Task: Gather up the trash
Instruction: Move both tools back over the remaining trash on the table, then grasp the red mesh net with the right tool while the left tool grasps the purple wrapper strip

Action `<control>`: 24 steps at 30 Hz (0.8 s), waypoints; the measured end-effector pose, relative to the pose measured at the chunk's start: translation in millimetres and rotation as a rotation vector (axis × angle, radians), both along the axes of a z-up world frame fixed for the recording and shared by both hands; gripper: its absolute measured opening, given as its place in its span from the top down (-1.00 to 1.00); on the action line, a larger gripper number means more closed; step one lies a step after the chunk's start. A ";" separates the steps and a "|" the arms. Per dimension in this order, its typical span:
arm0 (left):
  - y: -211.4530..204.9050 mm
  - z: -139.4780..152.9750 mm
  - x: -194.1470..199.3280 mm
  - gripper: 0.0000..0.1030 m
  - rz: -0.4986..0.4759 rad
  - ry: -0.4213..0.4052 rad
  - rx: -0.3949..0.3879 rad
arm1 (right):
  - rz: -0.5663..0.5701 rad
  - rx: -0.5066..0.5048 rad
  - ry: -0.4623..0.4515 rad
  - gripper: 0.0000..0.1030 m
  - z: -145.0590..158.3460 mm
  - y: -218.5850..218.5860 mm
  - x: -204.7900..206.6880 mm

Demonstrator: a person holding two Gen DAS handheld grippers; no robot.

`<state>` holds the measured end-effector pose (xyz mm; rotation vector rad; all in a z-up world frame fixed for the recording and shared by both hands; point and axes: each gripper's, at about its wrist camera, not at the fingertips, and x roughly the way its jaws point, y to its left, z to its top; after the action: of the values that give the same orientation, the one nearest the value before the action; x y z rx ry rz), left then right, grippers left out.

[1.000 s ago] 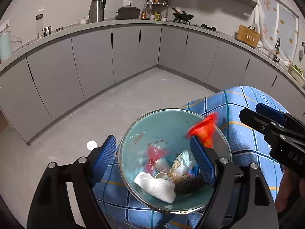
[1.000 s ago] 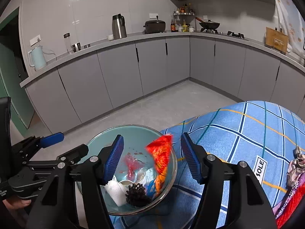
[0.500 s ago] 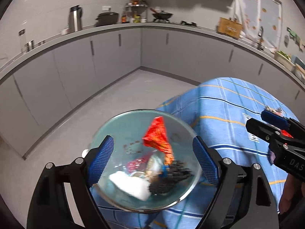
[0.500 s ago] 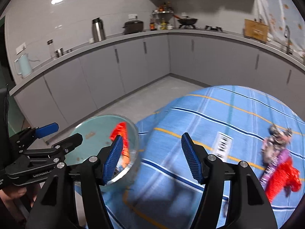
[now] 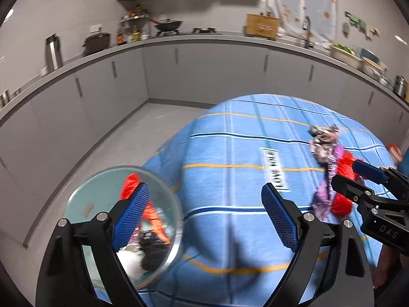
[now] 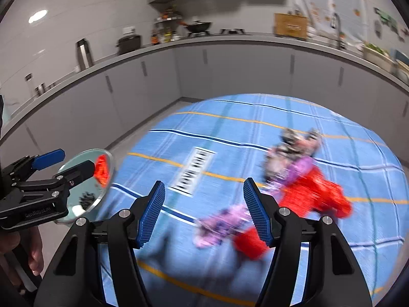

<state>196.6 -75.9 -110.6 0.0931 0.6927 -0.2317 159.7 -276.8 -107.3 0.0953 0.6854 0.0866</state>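
Both grippers have swung off the glass bowl [image 5: 102, 194], now at the opening, empty left gripper [image 5: 204, 217]'s left jaw, while the right gripper [image 6: 204, 212], half-wide and empty, has crumpled wrappers [image 6: 301, 192] at its right jaw.

Both grippers share one build. The left gripper [image 5: 204, 217] has matte black angular arms, each ending in a blue pad [image 5: 131, 215] with a fine dotted grid texture. Round silver screw heads [image 5: 102, 215] sit at the joints. The right gripper [image 6: 204, 211] matches it; seen side-on at four o'clock, its body carries pale lettering reading "DAS" [image 5: 388, 231].
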 end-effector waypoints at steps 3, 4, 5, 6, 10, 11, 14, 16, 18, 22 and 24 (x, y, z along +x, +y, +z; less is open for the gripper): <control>-24.5 -2.1 2.2 -0.71 -0.041 0.000 0.010 | -0.061 0.000 0.012 -0.24 -4.2 -22.8 -7.8; -32.1 -3.5 2.6 -0.71 -0.054 0.000 0.011 | -0.090 -0.002 0.023 -0.24 -7.3 -31.3 -10.0; -41.1 -5.3 3.8 -0.71 -0.068 0.003 0.018 | -0.110 -0.004 0.030 -0.24 -9.6 -36.2 -10.9; -47.1 -6.8 4.4 -0.71 -0.077 0.005 0.024 | -0.132 -0.003 0.037 -0.24 -12.2 -42.6 -11.3; -65.2 -13.1 9.7 -0.72 -0.097 0.001 0.047 | -0.203 -0.003 0.066 -0.24 -21.2 -58.4 -8.7; -70.6 -16.9 13.5 -0.72 -0.100 0.006 0.058 | -0.215 -0.003 0.078 -0.24 -24.7 -60.6 -7.1; -77.8 -23.8 21.7 -0.72 -0.099 0.020 0.071 | -0.231 0.006 0.104 -0.24 -32.9 -63.0 -2.9; -80.0 -25.7 25.9 -0.72 -0.100 0.028 0.066 | -0.232 0.008 0.122 -0.24 -37.0 -62.9 1.1; -82.6 -26.7 27.4 -0.72 -0.107 0.028 0.067 | -0.241 0.013 0.139 -0.24 -42.9 -63.5 5.2; -84.9 -30.2 27.0 -0.72 -0.111 0.037 0.059 | -0.262 0.037 0.167 -0.22 -49.3 -65.4 11.2; -84.5 -32.2 27.6 -0.72 -0.111 0.042 0.060 | -0.258 0.049 0.193 -0.07 -53.8 -65.5 16.0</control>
<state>224.1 -160.4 -142.9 0.1845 0.7376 -0.3200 175.6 -342.3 -161.2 0.2402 0.8584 -0.1553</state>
